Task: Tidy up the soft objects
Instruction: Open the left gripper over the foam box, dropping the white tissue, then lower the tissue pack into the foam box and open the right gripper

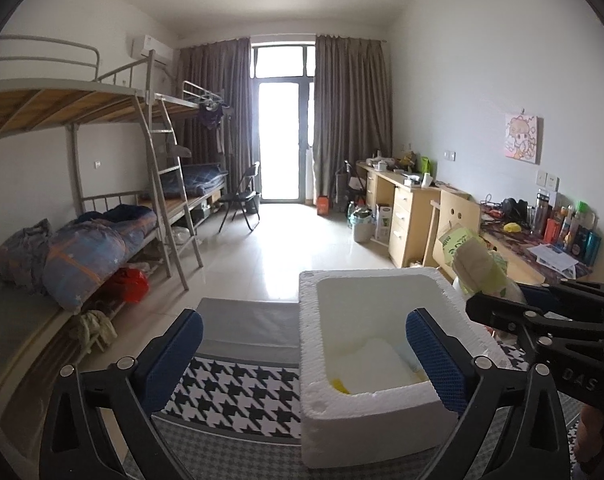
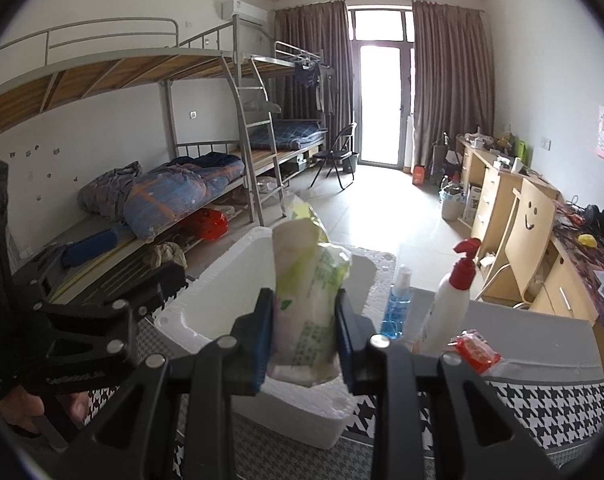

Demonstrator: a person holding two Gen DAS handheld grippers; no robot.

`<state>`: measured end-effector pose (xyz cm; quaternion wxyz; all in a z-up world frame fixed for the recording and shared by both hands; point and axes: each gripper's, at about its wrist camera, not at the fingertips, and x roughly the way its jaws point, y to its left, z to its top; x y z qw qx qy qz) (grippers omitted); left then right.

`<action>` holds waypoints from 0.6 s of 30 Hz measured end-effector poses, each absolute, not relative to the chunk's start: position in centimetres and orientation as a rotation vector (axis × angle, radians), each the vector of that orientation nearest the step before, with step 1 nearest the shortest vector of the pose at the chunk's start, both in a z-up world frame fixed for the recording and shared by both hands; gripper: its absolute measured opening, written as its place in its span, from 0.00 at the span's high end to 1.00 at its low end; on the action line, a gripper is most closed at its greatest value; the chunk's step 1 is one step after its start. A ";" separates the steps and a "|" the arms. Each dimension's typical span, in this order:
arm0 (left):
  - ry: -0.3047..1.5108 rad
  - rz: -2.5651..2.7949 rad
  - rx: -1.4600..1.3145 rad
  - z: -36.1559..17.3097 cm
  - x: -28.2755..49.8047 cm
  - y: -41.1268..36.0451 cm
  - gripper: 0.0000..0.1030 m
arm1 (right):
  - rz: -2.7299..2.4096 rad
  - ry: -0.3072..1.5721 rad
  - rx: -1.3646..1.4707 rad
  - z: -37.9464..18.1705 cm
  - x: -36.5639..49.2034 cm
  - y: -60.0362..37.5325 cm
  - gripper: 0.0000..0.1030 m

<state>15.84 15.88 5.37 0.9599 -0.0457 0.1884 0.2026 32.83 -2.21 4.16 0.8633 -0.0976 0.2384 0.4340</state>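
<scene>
A white foam box (image 1: pixel 375 400) stands on a houndstooth-patterned table (image 1: pixel 238 392); soft white and yellow items lie inside it. My left gripper (image 1: pixel 303 356) is open and empty, its blue pads on either side of the box's left wall. My right gripper (image 2: pixel 303 332) is shut on a soft green-and-white tissue pack (image 2: pixel 307 300) and holds it above the box's (image 2: pixel 206 312) near edge. The pack also shows in the left wrist view (image 1: pixel 481 270), at the box's right rim. A red packet (image 2: pixel 475 350) lies on the table to the right.
A white spray bottle with a red trigger (image 2: pixel 449 308) and a blue liquid bottle (image 2: pixel 397 308) stand right of the box. Bunk beds (image 1: pixel 102 184) with bedding line the left wall. Wooden desks (image 1: pixel 409 208) with clutter and a chair line the right wall.
</scene>
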 end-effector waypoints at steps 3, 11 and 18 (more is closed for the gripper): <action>0.383 0.420 -0.095 5.2 15.4 16.4 0.01 | 0.913 0.502 -0.211 4.0 32.8 -1.7 0.67; 0.387 0.426 -0.099 4.6 14.4 17.0 0.01 | 0.918 0.512 -0.231 3.9 32.8 -0.7 0.67; 0.391 0.430 -0.115 4.2 13.9 17.5 0.01 | 0.909 0.545 -0.232 3.2 33.9 -0.1 0.67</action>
